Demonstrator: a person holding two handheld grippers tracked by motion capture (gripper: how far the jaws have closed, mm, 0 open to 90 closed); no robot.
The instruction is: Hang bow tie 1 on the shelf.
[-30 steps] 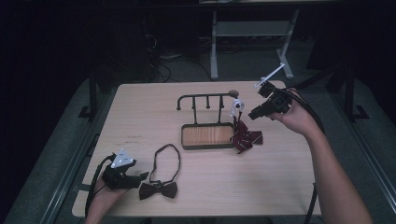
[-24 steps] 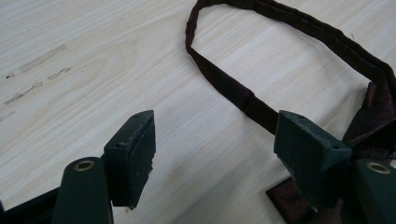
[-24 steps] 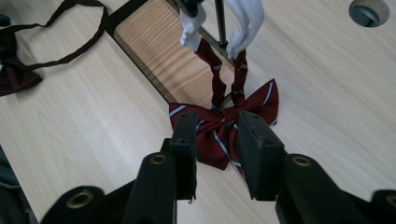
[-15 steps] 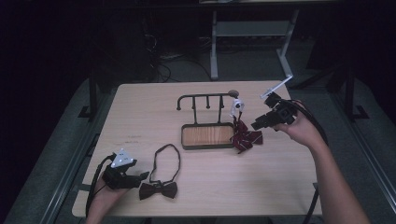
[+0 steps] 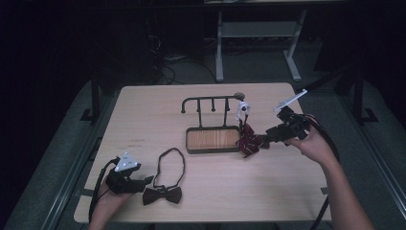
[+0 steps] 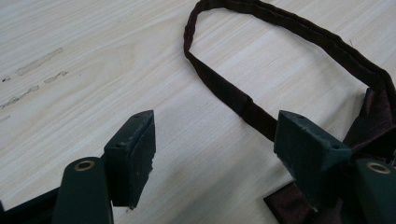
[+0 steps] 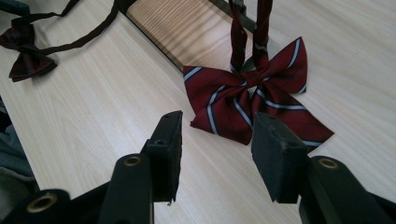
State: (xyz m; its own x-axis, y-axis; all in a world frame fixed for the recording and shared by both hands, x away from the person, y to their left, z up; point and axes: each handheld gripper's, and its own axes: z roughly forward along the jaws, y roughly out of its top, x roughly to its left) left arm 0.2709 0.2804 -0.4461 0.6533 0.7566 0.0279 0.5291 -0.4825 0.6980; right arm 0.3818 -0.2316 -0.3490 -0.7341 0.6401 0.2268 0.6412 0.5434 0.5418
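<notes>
A red striped bow tie [image 5: 250, 142] [image 7: 252, 98] hangs by its strap from the right end of a black rack [image 5: 213, 103], its bow resting on the table. My right gripper [image 5: 269, 135] [image 7: 217, 126] hovers just right of it. Its jaws have just been opening and stand open, with nothing between them. A dark maroon bow tie [image 5: 163, 195] [image 7: 23, 46] with a looped strap [image 5: 171, 165] [image 6: 224, 91] lies at the near left. My left gripper [image 5: 149, 181] [image 6: 217, 140] rests open on the table, one pad over the bow's edge and the strap just ahead.
The rack stands on a wood-floored tray [image 5: 213, 139] at the table's middle. A small white tag [image 5: 243, 109] hangs at the rack's right end. Bare tabletop [image 5: 143, 115] lies behind and to the left of the rack. Cables trail from both grippers.
My right gripper has come down and moved a little right, away from the rack's top end, toward the striped bow on the table. Its jaws stand wider. The left gripper has stayed put.
</notes>
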